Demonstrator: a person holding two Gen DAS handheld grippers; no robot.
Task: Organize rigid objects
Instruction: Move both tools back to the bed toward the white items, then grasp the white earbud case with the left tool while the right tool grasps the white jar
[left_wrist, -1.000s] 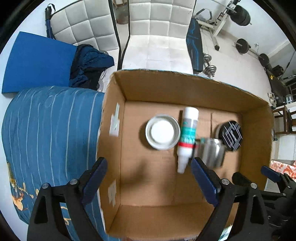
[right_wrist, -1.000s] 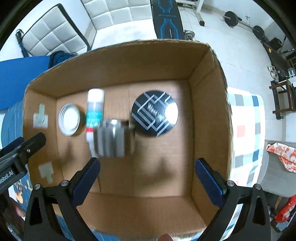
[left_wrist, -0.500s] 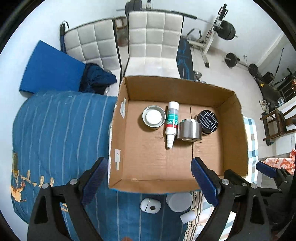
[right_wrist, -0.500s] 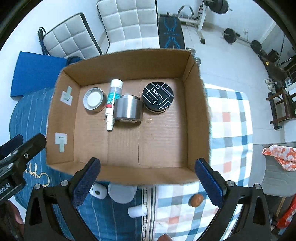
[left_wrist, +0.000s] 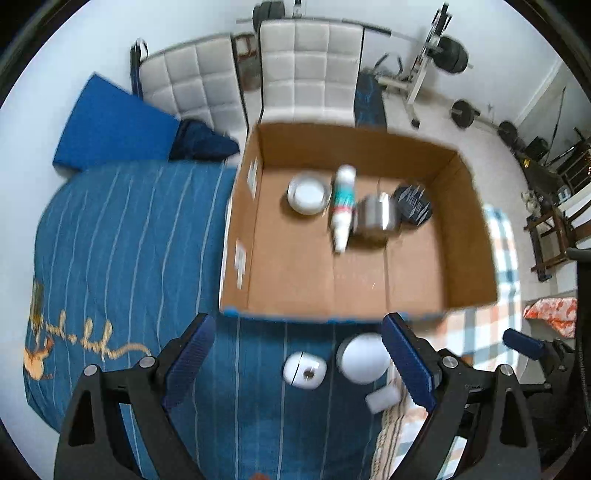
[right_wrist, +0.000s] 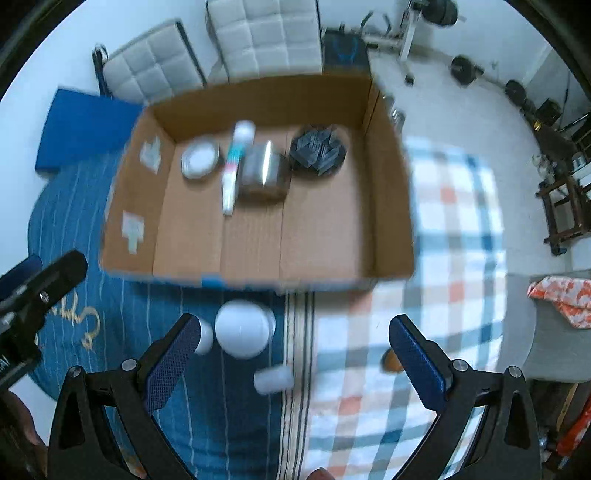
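Note:
An open cardboard box (left_wrist: 469, 221) (right_wrist: 391, 206) lies on the bed. Inside it are a round tin (left_wrist: 308, 192) (right_wrist: 200, 160), a white bottle (left_wrist: 343, 205) (right_wrist: 236, 162) lying flat, a steel cup (left_wrist: 377, 215) (right_wrist: 263, 170) and a black patterned disc (left_wrist: 413, 205) (right_wrist: 318, 150). In front of the box lie a white lid (left_wrist: 364, 358) (right_wrist: 243, 328), a small white round case (left_wrist: 305, 370) (right_wrist: 203, 336) and a small white cylinder (left_wrist: 382, 398) (right_wrist: 272, 380). My left gripper (left_wrist: 297, 363) is open above the case. My right gripper (right_wrist: 293, 360) is open above the bedding.
A blue striped cover (left_wrist: 122, 258) lies left, a checked cover (right_wrist: 454, 236) right. A small brown object (right_wrist: 390, 360) lies by my right finger. White padded chairs (left_wrist: 306, 70) and gym weights (left_wrist: 448, 55) stand behind the box.
Both grippers have pulled back and up out of the box. The steel cup now lies in the box beside the bottle. The white items in front of the box have come into view.

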